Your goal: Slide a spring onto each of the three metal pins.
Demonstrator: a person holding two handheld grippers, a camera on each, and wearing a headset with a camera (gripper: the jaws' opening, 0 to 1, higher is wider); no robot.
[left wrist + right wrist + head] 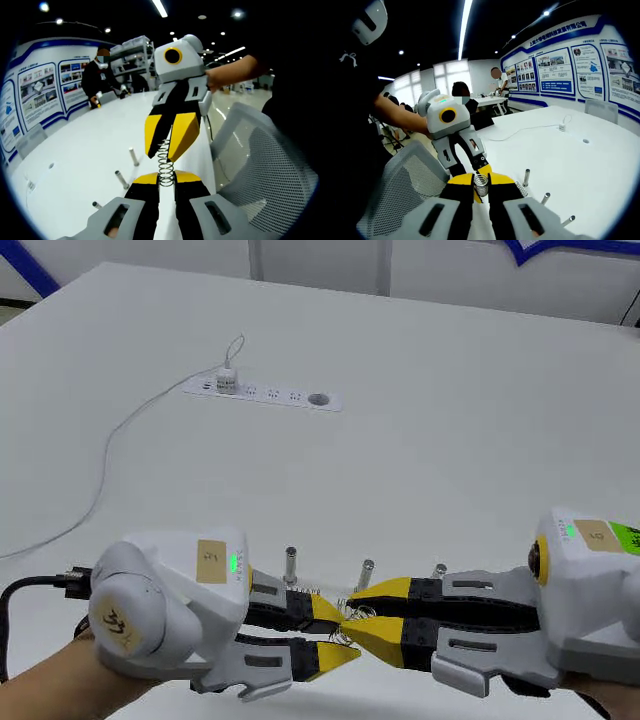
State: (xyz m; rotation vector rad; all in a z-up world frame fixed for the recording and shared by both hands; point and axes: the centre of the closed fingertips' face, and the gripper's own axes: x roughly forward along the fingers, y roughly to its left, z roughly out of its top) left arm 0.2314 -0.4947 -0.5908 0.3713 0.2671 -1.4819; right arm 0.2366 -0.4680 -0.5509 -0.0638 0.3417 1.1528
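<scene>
- Nearest the person, the left gripper (165, 177) and the right gripper (480, 181) meet tip to tip just above the white table (450, 410).
- A small wire spring (164, 160) spans between them. Each gripper's yellow-tipped jaws are closed down to a narrow gap, pinching one end of it.
- In the right gripper view, a second coil (520, 189) lies just right of that gripper's jaw. Whether it is tangled with the first cannot be told.
- The spring looks very light, thin and squashy, and likely to bend or flick out under a hard squeeze. It is best held gently across the coils near one end, leaving the other end's bore open for a pin.
- Just beyond the tips stand three upright metal pins in a row: left pin (291, 562), middle pin (367, 572) and right pin (440, 570). All look bare.
- Far off lies a white power strip (262, 394), its cable (105, 455) trailing left and near.
</scene>
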